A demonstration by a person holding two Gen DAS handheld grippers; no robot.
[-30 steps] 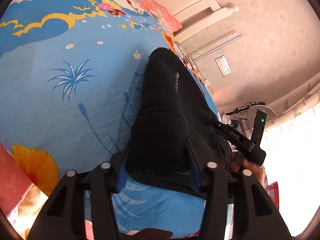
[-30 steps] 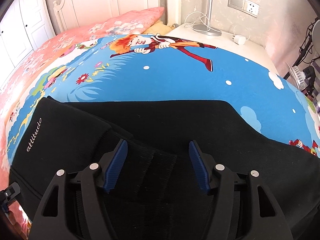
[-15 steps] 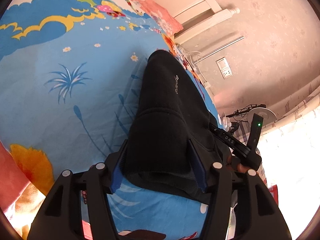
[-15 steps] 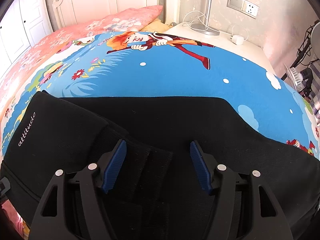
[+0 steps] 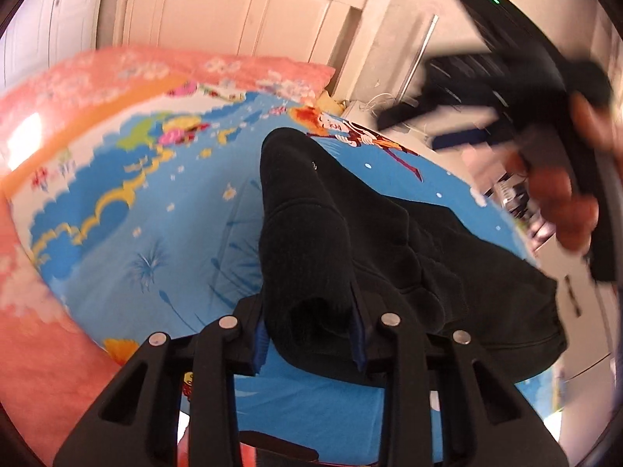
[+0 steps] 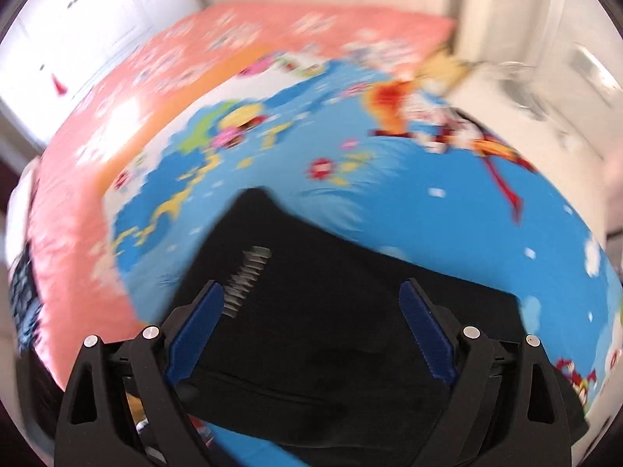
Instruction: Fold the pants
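Black pants lie on a bed with a blue cartoon sheet. The left hand-held gripper is closing on a bunched fold of them; the cloth runs away toward twelve o'clock. The right hand-held gripper, its jaws opening wide, hovers above the flat fabric, gripping nothing. The left is nearer to the cloth. White lettering on the pants is too blurred to read.

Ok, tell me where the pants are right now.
The pants lie on the blue cartoon bedsheet, one bunched end between the closing left gripper pads; in the right wrist view they spread below the opening right gripper.
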